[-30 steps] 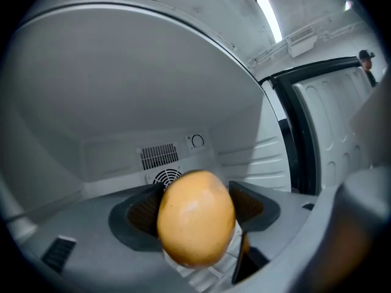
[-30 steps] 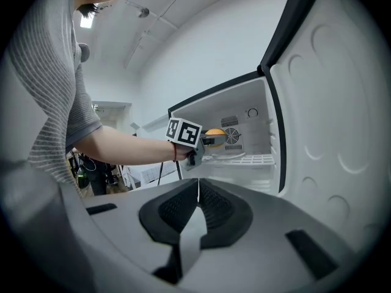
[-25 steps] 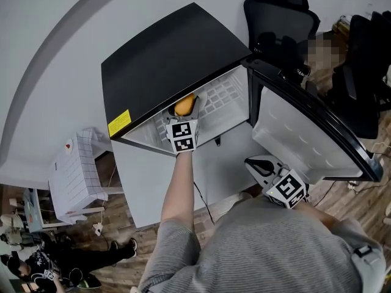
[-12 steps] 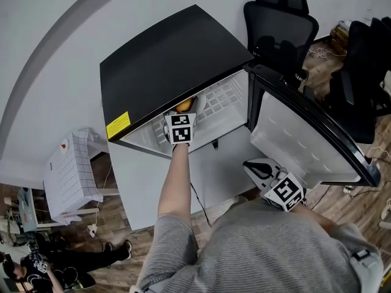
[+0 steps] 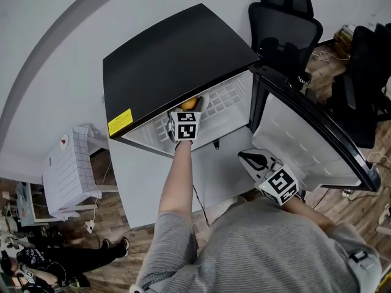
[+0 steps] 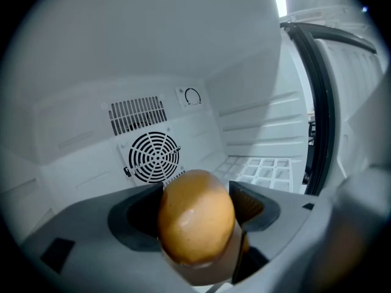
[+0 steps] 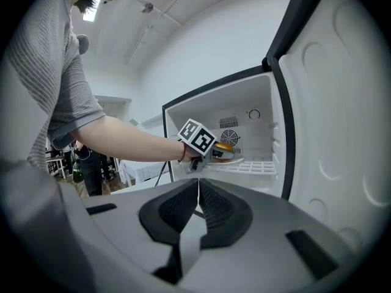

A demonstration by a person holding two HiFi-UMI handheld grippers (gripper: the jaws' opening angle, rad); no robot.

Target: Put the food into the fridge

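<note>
From the head view, I see my left tongs [image 5: 185, 110] reaching into the open black mini fridge [image 5: 171, 60], with a golden-brown rounded food piece [image 5: 189, 103] at their tip just inside the top compartment. The fridge door [image 5: 305, 133] stands swung out to the right, and my right tongs [image 5: 253, 160] hang low, near its inner face.

The left gripper view shows what the head view cannot: the tongs are clamped on the food from both sides. Behind it are a round fan grille [image 6: 154, 156] and a white wire shelf [image 6: 259, 168].

In the right gripper view the tongs are pressed together with nothing between them. It also shows the food held above the shelf, not resting on it.
</note>
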